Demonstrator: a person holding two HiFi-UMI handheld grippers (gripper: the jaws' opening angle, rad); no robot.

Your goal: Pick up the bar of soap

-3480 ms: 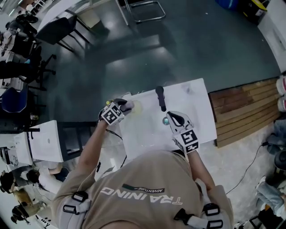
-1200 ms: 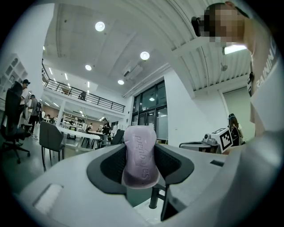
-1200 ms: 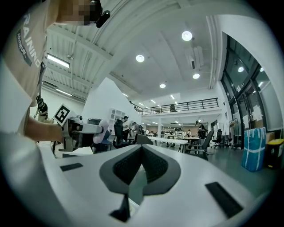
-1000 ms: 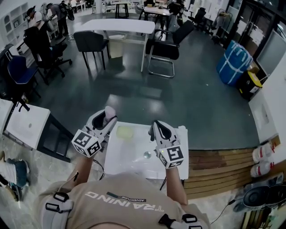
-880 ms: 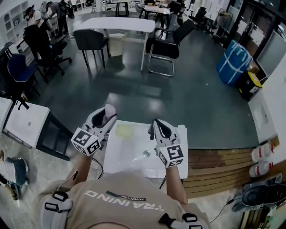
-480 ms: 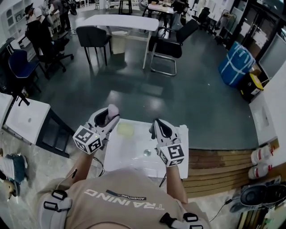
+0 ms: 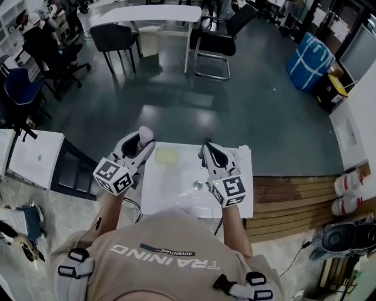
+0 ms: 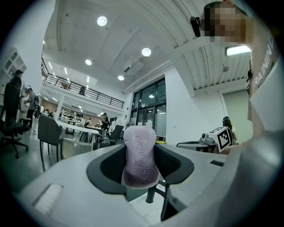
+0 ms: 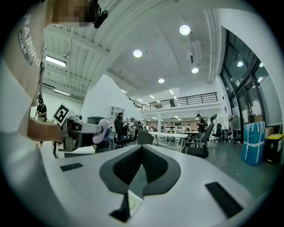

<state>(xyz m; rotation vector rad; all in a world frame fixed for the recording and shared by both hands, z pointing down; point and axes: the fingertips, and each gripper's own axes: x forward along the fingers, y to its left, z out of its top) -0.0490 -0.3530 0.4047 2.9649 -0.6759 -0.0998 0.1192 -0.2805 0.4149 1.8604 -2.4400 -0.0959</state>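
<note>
My left gripper (image 7: 143, 140) is held up above the left edge of the white table (image 7: 176, 197), shut on a pale lilac bar of soap (image 7: 146, 134). In the left gripper view the soap (image 8: 140, 162) stands upright between the two dark pads, with raised lettering on its face. My right gripper (image 7: 207, 150) hovers over the table's right half, jaws together with nothing in them. In the right gripper view the left gripper with the soap (image 9: 102, 130) shows off to the left.
A yellowish pad (image 7: 165, 155) and a small round metal piece (image 7: 198, 186) lie on the white table. Wooden boards (image 7: 294, 194) adjoin its right side and a dark stand (image 7: 71, 171) its left. Chairs (image 7: 111, 38), a long white table (image 7: 150, 13) and a blue bag (image 7: 309, 54) stand beyond.
Since 3.5 s ago the left gripper has risen from the table's left edge with the soap in it. Over the last second both grippers have stayed raised and only the view has shifted slightly.
</note>
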